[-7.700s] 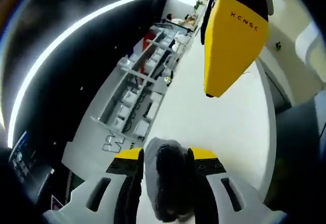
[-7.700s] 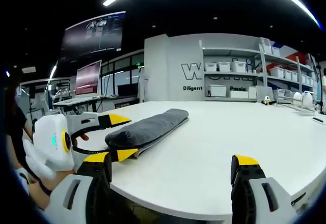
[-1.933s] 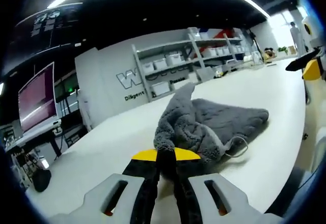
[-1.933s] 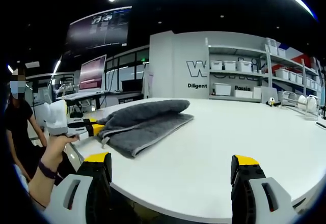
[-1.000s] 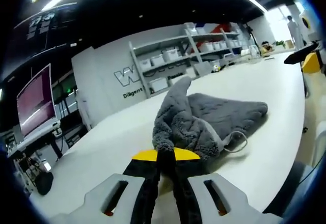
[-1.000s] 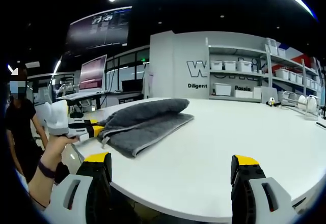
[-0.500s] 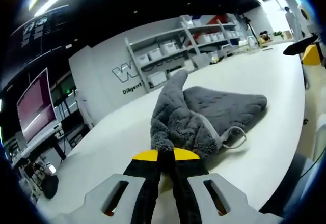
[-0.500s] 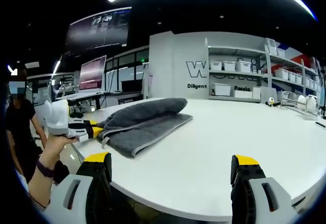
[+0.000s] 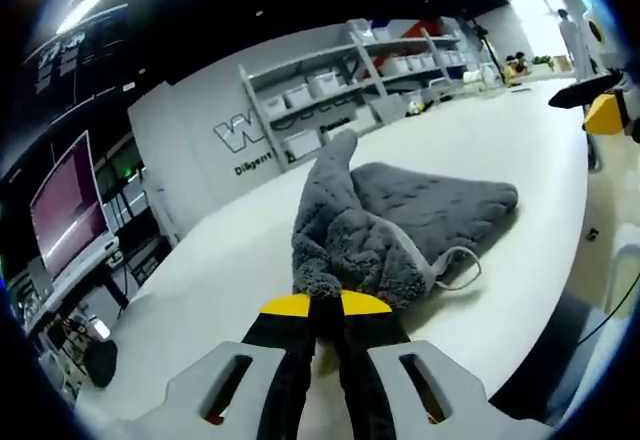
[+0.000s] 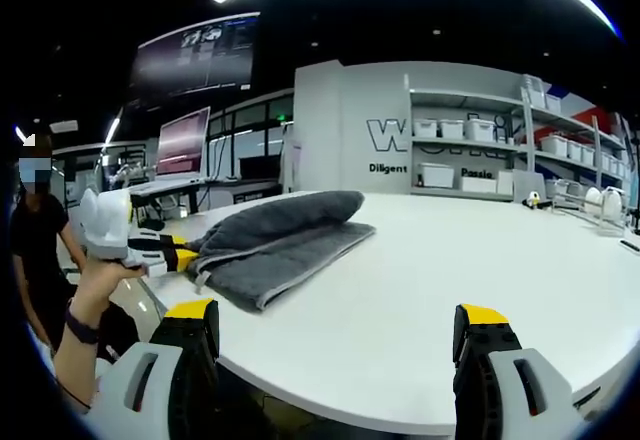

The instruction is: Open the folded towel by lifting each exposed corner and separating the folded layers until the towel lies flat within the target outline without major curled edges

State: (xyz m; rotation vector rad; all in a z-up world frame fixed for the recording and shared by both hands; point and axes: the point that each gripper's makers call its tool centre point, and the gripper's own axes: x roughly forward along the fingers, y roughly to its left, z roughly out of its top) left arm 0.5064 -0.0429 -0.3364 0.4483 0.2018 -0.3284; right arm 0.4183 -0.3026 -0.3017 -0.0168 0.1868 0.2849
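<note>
A grey folded towel (image 9: 400, 215) lies on the white table (image 9: 230, 280). My left gripper (image 9: 325, 308) is shut on its near corner, which bunches up between the yellow-tipped jaws. In the right gripper view the same towel (image 10: 280, 235) rests at the table's left part, and the left gripper (image 10: 170, 252), held by a person's hand (image 10: 95, 285), pinches its left corner. My right gripper (image 10: 335, 325) is open with nothing between its jaws, well short of the towel and to its right.
The white table (image 10: 450, 280) stretches wide to the right of the towel. Shelves with white bins (image 10: 470, 150) stand behind it. A monitor (image 10: 180, 145) sits on a desk at the left. The right gripper's yellow tip (image 9: 605, 110) shows at the table's far side.
The left gripper has pulled the held corner a little further away from the rest of the towel, and its view has rolled slightly. The right gripper has stayed still and open.
</note>
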